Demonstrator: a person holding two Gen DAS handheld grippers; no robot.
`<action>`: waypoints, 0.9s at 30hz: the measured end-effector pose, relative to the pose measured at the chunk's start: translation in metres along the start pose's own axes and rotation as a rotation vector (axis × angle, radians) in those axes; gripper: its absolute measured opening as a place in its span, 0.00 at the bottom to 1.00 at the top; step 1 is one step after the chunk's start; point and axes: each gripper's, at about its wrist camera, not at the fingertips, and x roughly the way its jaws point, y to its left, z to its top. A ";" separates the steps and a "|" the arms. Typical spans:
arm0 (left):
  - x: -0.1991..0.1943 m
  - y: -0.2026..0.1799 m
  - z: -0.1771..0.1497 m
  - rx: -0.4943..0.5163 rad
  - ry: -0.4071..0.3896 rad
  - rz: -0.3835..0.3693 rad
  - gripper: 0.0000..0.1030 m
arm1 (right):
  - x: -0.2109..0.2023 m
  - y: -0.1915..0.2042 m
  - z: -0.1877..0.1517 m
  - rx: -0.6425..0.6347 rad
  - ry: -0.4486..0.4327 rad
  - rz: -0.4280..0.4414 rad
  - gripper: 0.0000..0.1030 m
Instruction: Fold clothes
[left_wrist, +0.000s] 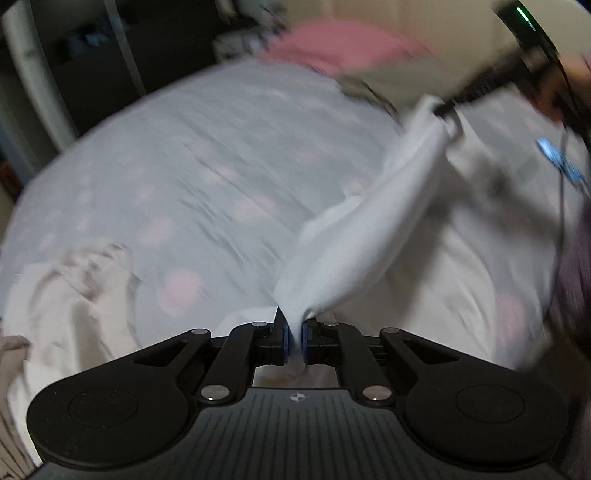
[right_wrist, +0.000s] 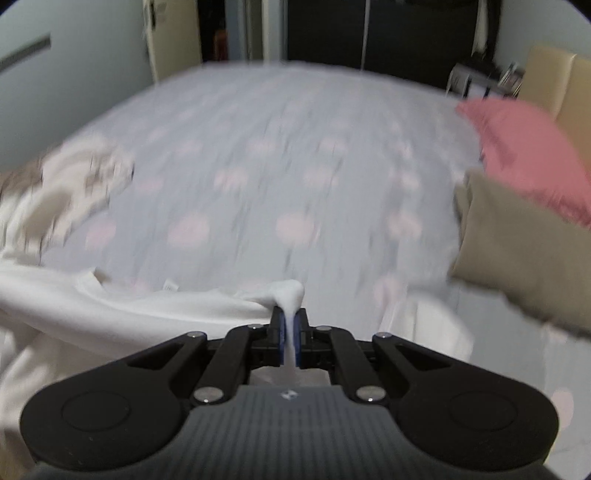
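White garment (left_wrist: 369, 229) stretched between grippers

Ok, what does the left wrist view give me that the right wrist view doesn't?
Only the left wrist view shows the other tool: the right tongs seen from outside, pinching the far end of the white garment, with the fabric stretched between the two grips.

Only the right wrist view shows the tan cushion clearly, plus the doorway and dark wardrobe behind the bed.

Both show their own tongs, left and right, shut on white fabric, the dotted bedsheet, the pink pillow and a crumpled cream garment.
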 end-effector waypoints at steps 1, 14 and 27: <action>0.005 -0.008 -0.005 0.028 0.026 -0.030 0.04 | 0.004 0.002 -0.008 -0.013 0.036 0.005 0.05; 0.046 -0.034 -0.044 0.095 0.229 -0.264 0.07 | 0.064 0.010 -0.116 -0.124 0.387 0.030 0.06; 0.009 0.037 0.007 -0.131 0.026 -0.345 0.51 | 0.063 0.012 -0.115 -0.119 0.378 0.044 0.06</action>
